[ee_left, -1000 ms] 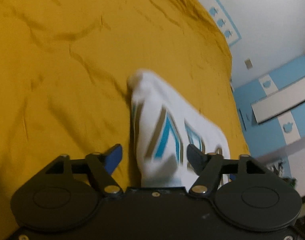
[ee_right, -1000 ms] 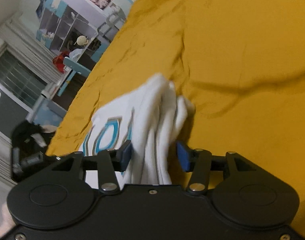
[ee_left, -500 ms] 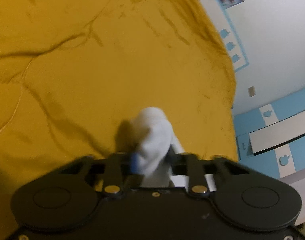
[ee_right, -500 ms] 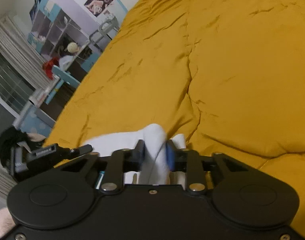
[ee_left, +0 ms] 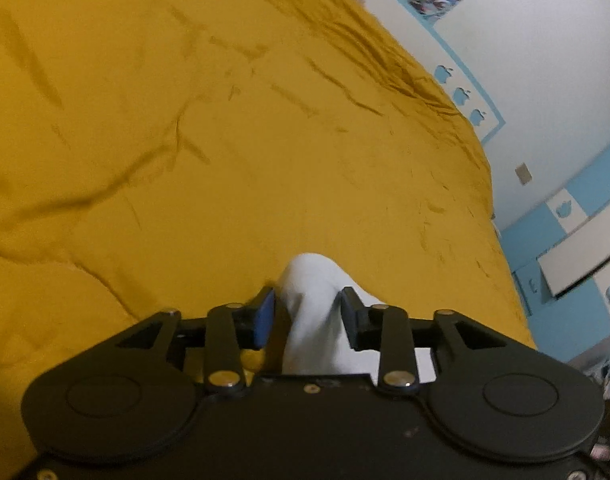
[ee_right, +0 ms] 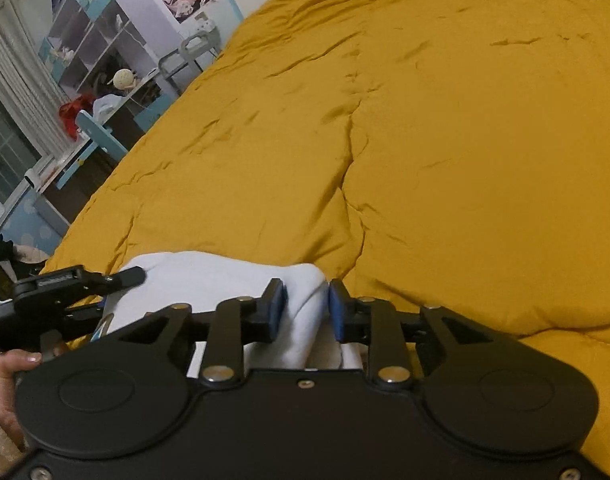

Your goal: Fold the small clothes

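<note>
A small white garment (ee_left: 309, 276) lies bunched on the mustard-yellow bedcover (ee_left: 265, 140). One fold of it pokes up between the jaws of my left gripper (ee_left: 305, 306). Those jaws are opening, and a dark gap shows beside the blue left pad (ee_left: 263, 314). In the right wrist view the same garment (ee_right: 209, 276) stretches leftward. My right gripper (ee_right: 305, 306) has its blue pads against another fold; its jaws are easing open slightly. The left gripper (ee_right: 121, 280) shows at the garment's left end, with a hand (ee_right: 5, 368) on it. The garment's teal print is mostly hidden.
The bedcover (ee_right: 445, 140) is wrinkled, with a deep crease running away from the right gripper. The bed's edges fall off towards blue-and-white cupboards (ee_left: 577, 248) on one side and shelves, a desk and a blue chair (ee_right: 101, 136) on the other.
The garment lay spread out with its teal print showing between wide jaws. Both grippers closed on bunched folds as the views shifted over the bed. The left jaws have since parted again.
</note>
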`<action>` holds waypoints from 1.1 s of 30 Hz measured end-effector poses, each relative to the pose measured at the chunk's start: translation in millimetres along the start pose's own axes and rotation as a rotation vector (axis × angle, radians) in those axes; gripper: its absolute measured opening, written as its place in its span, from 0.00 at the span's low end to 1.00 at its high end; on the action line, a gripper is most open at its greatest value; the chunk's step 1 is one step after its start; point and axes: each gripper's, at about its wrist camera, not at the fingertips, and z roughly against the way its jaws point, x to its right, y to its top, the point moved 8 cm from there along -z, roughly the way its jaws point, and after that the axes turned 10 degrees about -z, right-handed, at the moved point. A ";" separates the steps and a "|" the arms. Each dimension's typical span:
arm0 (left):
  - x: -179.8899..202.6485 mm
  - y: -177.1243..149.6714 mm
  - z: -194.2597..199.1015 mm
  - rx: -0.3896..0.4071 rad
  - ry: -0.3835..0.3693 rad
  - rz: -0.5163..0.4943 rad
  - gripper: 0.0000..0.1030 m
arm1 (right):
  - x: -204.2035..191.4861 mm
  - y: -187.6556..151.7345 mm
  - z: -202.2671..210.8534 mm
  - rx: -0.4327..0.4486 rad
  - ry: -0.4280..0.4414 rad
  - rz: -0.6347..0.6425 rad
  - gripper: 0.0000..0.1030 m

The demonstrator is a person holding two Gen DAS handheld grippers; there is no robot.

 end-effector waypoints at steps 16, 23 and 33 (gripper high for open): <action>62.1 -135.7 170.7 -0.153 -0.046 -0.109 0.68 | -28.9 -93.1 119.1 -0.113 0.055 0.109 0.31; 70.8 -184.0 142.0 -0.298 -0.103 0.022 0.45 | -24.2 -105.8 113.4 -0.140 0.047 0.051 0.20; 61.5 -193.6 160.0 -0.323 -0.100 0.004 0.22 | -17.8 -106.1 117.7 -0.128 0.029 0.067 0.06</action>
